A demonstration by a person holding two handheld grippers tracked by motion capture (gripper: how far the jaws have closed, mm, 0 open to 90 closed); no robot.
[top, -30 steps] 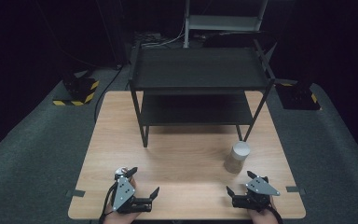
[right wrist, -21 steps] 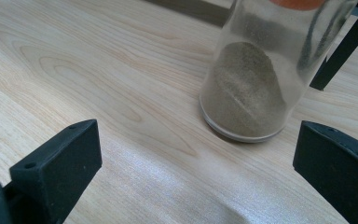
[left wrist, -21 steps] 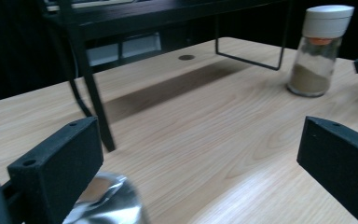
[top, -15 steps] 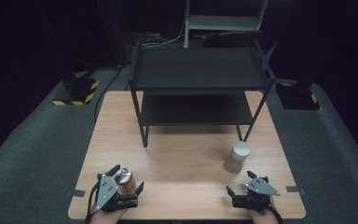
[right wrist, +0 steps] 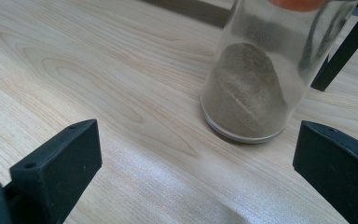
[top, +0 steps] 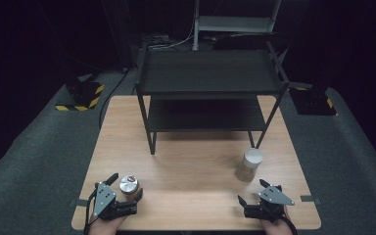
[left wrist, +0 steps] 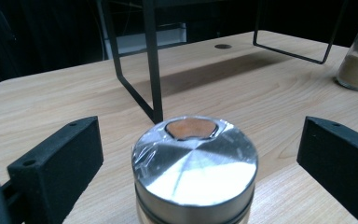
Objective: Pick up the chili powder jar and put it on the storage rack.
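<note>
- Filling most of the high view, a light wooden table (top: 196, 196) stands on grey carpet in a dark room.
- Standing on the far half of the table is a black two-tier metal shelf rack (top: 208, 73), both of its tiers bare; one of its thin legs (left wrist: 151, 60) rises just behind the tin in the left gripper view.
- Near the table's right edge, just in front of the rack's right front leg, a glass jar (top: 249, 164) with a pale lid stands upright; the right gripper view shows brownish powder (right wrist: 247, 93) heaped in its lower part.
- At the near right corner the right gripper (top: 252, 193) rests low over the table, its jaws spread wide and holding nothing; the jar stands ahead of them, apart from both.
- At the near left corner the left gripper (top: 125, 188) has its jaws wide apart on either side of a small round tin (top: 129, 184); in the left gripper view neither jaw touches it.
- That tin (left wrist: 195, 168) stands upright on the table, with a shiny silver lid under clear film and a small brown patch (left wrist: 191, 128) at the lid's far edge.
</note>
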